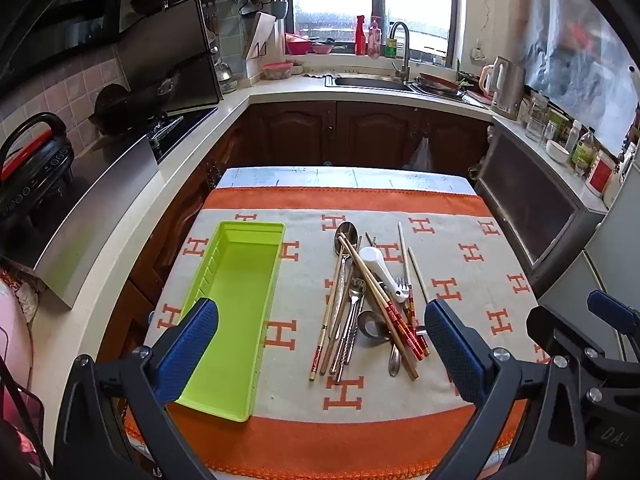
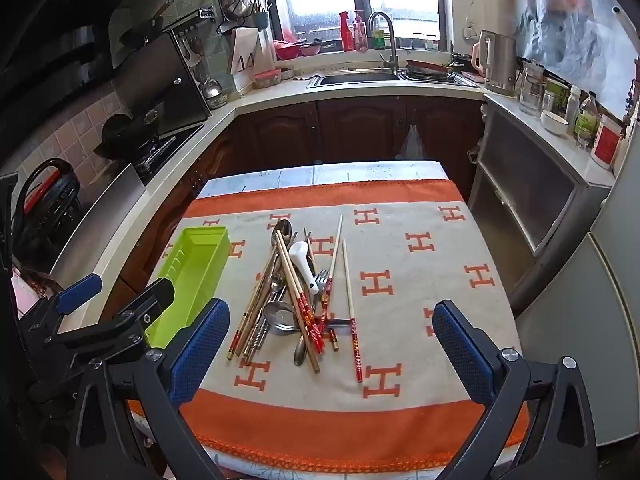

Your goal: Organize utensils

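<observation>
A lime-green utensil tray [image 1: 240, 280] lies empty on the left of the table; it also shows in the right wrist view [image 2: 192, 276]. A mixed pile of utensils [image 1: 368, 300] lies to its right: wooden chopsticks, metal spoons, a fork and a white plastic spoon [image 1: 380, 266]. The pile also shows in the right wrist view [image 2: 296, 296]. My left gripper [image 1: 320, 344] is open and empty above the table's near edge, between tray and pile. My right gripper [image 2: 332, 344] is open and empty, just in front of the pile. The left gripper shows in the right wrist view [image 2: 120, 296].
The table carries a grey and orange cloth [image 1: 460, 280] with H marks. Kitchen counters surround it: a stove [image 1: 168, 120] on the left, a sink [image 1: 372, 82] at the back, a kettle [image 1: 506, 86] and jars on the right. A cabinet [image 1: 532, 216] stands close to the right.
</observation>
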The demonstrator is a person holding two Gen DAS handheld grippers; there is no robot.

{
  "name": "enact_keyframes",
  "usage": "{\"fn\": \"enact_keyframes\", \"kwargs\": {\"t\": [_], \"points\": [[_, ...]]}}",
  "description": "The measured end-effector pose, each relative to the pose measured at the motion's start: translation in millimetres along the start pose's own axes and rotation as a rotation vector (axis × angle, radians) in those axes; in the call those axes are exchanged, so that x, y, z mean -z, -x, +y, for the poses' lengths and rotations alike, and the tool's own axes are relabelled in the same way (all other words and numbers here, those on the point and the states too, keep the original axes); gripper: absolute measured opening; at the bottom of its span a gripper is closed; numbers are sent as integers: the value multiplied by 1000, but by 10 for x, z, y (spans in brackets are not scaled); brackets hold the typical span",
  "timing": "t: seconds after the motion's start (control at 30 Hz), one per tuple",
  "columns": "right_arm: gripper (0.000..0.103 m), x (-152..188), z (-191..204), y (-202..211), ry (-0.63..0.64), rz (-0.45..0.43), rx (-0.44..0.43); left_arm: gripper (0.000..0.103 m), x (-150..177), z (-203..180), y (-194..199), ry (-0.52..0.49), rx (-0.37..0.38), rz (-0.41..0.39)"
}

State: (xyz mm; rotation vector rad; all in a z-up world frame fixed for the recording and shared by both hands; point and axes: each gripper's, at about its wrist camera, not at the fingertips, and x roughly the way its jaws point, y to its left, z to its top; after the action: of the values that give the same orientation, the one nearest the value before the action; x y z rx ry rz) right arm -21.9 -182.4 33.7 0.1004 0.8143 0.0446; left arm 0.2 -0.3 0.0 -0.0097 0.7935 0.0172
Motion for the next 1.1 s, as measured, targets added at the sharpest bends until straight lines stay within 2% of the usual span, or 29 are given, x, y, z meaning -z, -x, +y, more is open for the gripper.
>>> {"fn": "enact_keyframes", "kwargs": {"t": [0.47, 1.1], "points": [[103, 60, -19, -50, -6, 23, 5, 102, 51, -34, -28, -5, -33, 27], [103, 58, -46, -98, -22, 44, -4, 102, 84, -58, -47, -1, -31, 45]]}}
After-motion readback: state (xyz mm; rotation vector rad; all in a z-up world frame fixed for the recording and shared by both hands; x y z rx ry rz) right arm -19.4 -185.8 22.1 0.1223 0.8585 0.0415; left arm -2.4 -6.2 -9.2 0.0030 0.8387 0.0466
